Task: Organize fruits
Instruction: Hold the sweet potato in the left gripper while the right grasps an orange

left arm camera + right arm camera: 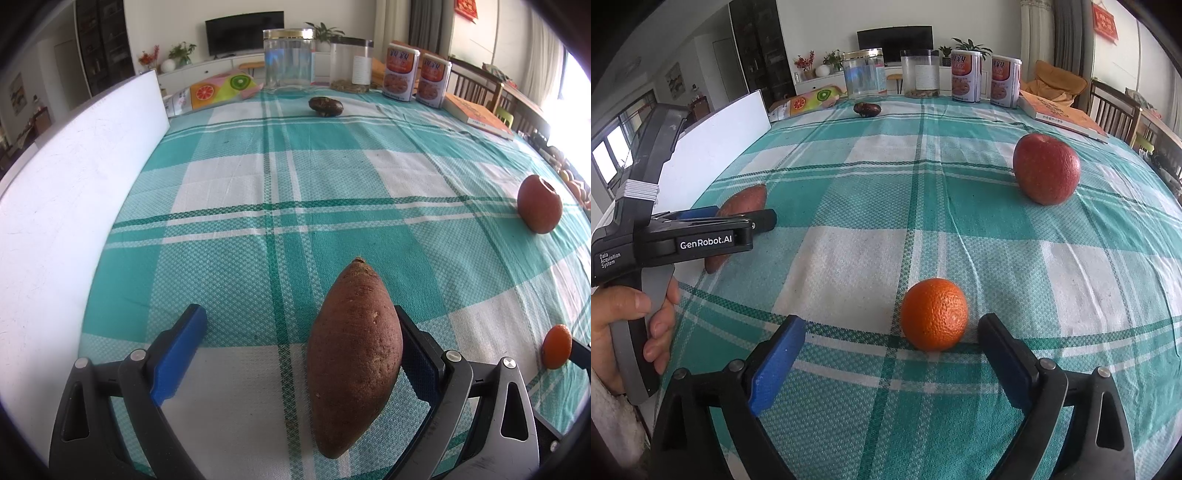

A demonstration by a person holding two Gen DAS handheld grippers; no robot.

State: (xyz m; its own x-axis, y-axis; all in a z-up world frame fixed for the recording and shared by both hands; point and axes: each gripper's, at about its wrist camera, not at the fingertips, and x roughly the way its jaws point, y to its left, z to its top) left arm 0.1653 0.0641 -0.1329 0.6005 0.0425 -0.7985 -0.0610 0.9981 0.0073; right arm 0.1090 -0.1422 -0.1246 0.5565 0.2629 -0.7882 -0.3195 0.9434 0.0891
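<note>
A reddish-brown sweet potato lies on the checked tablecloth between the fingers of my left gripper, which is open; the potato rests against the right finger and is apart from the left one. It also shows in the right wrist view, partly hidden behind the left gripper. My right gripper is open around an orange, which sits just ahead of the fingertips without touching them. A red apple lies further right. A dark brown fruit lies far back.
A white board runs along the table's left edge. At the far end stand two clear jars, two printed tins, a book and a fruit-patterned package. Chairs stand at the right.
</note>
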